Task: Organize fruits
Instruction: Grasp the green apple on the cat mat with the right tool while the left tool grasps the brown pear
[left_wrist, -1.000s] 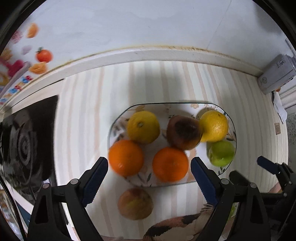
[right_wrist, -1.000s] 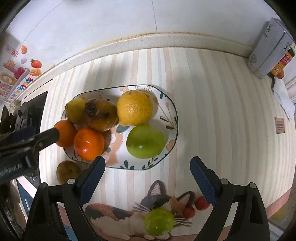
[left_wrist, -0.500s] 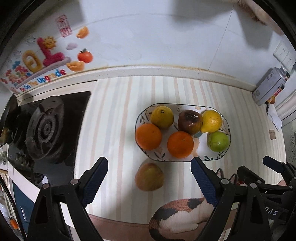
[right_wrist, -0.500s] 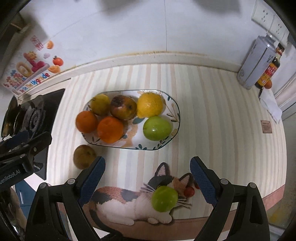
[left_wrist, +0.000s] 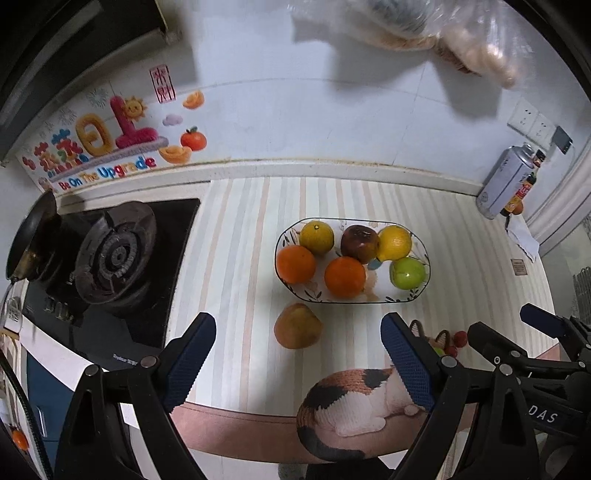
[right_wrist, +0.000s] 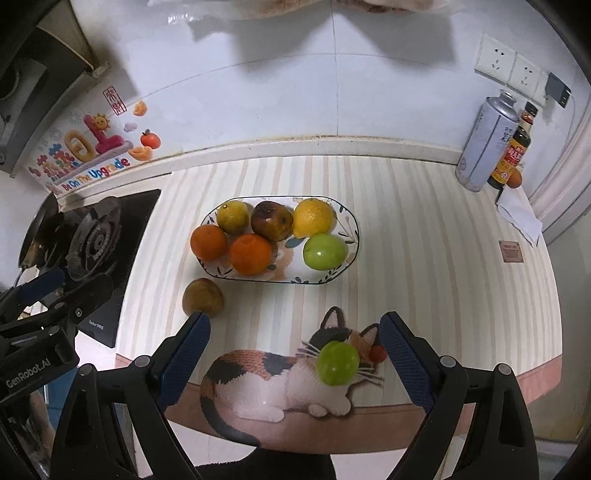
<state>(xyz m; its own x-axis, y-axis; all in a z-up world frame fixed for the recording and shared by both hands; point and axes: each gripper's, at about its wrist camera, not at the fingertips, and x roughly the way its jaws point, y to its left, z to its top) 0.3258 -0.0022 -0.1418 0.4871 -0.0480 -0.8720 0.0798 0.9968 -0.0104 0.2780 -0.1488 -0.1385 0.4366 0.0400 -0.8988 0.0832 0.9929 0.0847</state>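
An oval patterned plate (left_wrist: 424, 254) (right_wrist: 352, 236) on the striped counter holds several fruits: two oranges, two yellow citrus, a dark bruised fruit (right_wrist: 271, 220) and a green apple (right_wrist: 325, 252). A brownish pear-like fruit (left_wrist: 297, 326) (right_wrist: 203, 297) lies on the counter just in front of the plate's left end. A second green apple (right_wrist: 338, 363) and small red fruits (right_wrist: 377, 354) lie on the cat picture near the front edge. My left gripper (left_wrist: 297, 363) and right gripper (right_wrist: 293, 356) are both open, empty, and held high above the counter's front.
A gas stove (left_wrist: 114, 254) with a pan (left_wrist: 31, 236) fills the left side. A spray can (right_wrist: 484, 142), a sauce bottle (right_wrist: 511, 155) and paper (right_wrist: 519, 216) stand at the back right corner. Bags (left_wrist: 476, 40) hang on the wall above.
Both grippers have pulled back and up from the plate, so the view widens to stove and wall. The fruits have not moved. Both stay open.
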